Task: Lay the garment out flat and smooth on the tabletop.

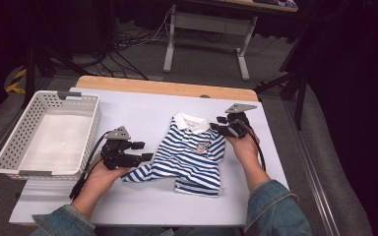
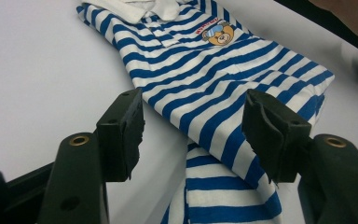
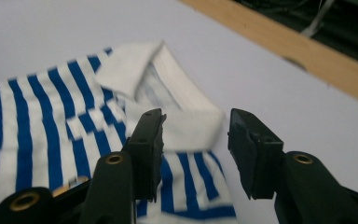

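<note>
A blue-and-white striped polo shirt [image 1: 192, 152] with a white collar [image 1: 191, 121] lies flat on the white table [image 1: 142, 110], collar toward the far side. A bear badge [image 2: 216, 33] sits on its chest. My left gripper [image 1: 143, 151] rests at the shirt's left sleeve, jaws open. In the left gripper view the gripper [image 2: 193, 121] straddles the striped sleeve [image 2: 223, 186] without pressing it. My right gripper [image 1: 217, 125] is at the shirt's right shoulder by the collar. Its jaws [image 3: 196, 140] stand open over the collar's edge [image 3: 186, 123], and the pads are clear of the cloth.
A white perforated basket [image 1: 10, 147] stands at the table's left side, nothing in it. A wooden table edge [image 1: 167, 87] runs along the far side. Bare white surface lies in front of the shirt and between shirt and basket. Desk legs [image 1: 169, 54] and cables are on the floor beyond.
</note>
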Demonstrator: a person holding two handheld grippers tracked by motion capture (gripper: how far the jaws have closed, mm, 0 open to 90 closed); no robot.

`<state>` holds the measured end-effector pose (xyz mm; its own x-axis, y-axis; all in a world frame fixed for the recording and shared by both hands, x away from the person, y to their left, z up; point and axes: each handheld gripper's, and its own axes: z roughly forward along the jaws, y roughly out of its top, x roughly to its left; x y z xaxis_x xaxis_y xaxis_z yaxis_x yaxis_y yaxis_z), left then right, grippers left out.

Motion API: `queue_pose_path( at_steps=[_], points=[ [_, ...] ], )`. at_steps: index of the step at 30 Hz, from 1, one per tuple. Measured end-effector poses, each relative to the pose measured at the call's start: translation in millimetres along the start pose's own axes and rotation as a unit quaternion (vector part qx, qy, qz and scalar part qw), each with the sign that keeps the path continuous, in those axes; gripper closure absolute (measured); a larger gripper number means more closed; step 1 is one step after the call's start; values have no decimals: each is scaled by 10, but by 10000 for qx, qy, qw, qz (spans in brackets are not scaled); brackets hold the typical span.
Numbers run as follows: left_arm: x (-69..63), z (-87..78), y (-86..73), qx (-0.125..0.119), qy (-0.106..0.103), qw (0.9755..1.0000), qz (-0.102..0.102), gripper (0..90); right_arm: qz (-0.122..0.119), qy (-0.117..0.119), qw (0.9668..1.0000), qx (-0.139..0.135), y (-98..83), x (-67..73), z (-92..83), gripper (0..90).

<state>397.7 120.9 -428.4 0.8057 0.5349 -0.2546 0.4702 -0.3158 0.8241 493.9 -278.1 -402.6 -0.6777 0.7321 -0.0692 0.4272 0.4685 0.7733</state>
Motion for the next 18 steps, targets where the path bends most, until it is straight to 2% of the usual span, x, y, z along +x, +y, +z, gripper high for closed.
queue_pose_path(
  at_steps=[3,6,8,9,11,13,15,17,18],
  points=[
    [-1,5,2,-2,-24,10000,9,397,193,-40,9994,271,-181,-44,-46,553],
    [6,7,2,-18,-27,10000,9,397,255,-80,9989,389,-304,-55,-67,547],
    [10,9,3,-26,-20,10000,19,397,437,-89,9975,554,-436,-67,-80,532],
    [12,11,4,-34,-22,10000,23,397,437,-89,9975,554,-436,-67,-80,532],
    [15,20,8,-44,-33,10000,30,397,827,36,9940,716,-498,-69,-71,456],
    [15,27,12,-45,-53,10000,19,401,1111,80,9902,844,-519,-64,-55,435],
    [16,37,17,-28,-69,10000,26,407,1254,112,9876,936,-529,-41,-53,457],
    [12,43,17,0,-80,10000,6,409,1238,121,9875,973,-532,-24,-51,487],
    [15,49,19,16,-84,10000,37,411,1111,44,9885,1028,-526,27,-49,583]
  ],
)
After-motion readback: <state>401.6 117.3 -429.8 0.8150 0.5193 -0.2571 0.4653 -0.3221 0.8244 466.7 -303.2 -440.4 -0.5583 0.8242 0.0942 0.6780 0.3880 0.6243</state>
